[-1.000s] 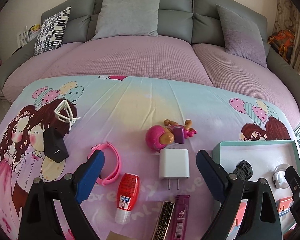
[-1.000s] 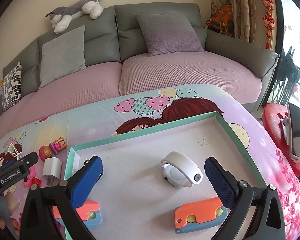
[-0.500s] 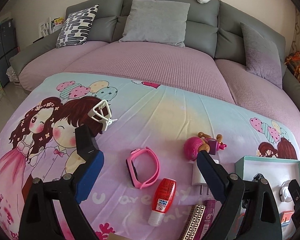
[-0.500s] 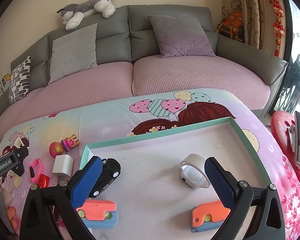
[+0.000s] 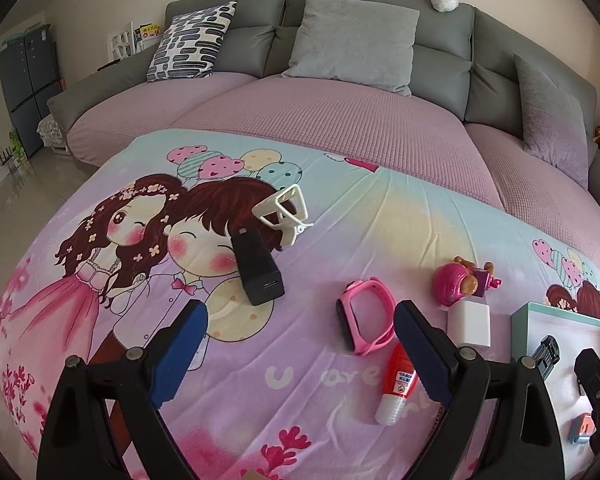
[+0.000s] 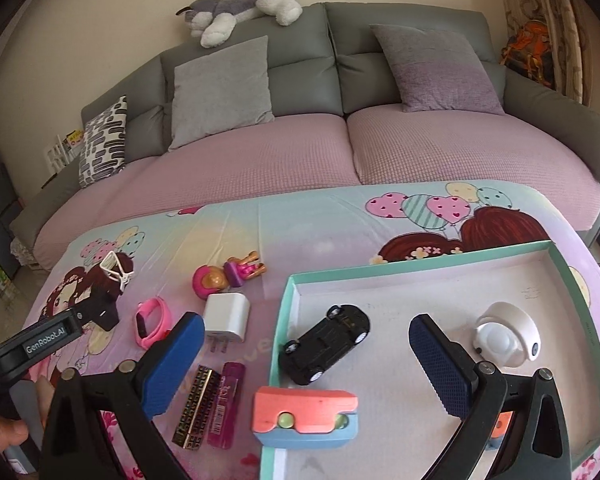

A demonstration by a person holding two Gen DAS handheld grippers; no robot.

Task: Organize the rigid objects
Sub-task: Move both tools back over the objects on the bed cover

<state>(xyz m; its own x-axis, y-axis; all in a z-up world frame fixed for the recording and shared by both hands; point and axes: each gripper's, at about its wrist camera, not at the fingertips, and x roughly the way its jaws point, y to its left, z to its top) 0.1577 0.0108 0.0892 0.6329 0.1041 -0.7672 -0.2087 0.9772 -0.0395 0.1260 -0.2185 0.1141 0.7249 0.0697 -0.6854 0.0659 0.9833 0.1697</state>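
- Left claw (image 5: 296,350): open, empty, aimed between black charger (image 5: 257,271) ahead-left and pink band (image 5: 365,321) ahead-right.
- Step, judged: choosing next pickup; needs closing on one.
- Right claw (image 6: 302,364): open, empty, over teal tray (image 6: 285,300); toy car (image 6: 326,343) inside, just ahead.

Gripper label: "GenRobot.AI", white letters on a black plate on the left gripper (image 6: 46,338), seen from the right wrist camera.
Bedsheet print: large white letters "U are" on the cartoon bedsheet (image 5: 324,378) (further letters run under the glue bottle and the gripper finger, unreadable).
Glue bottle: a white label with blue print on the red glue bottle (image 5: 396,386), too small to read.
Purple tube: a barcode sticker and faint script on the purple tube (image 6: 225,404), not legible.
Box floor: a small pencil-like mark inside the box (image 6: 528,290), unreadable.
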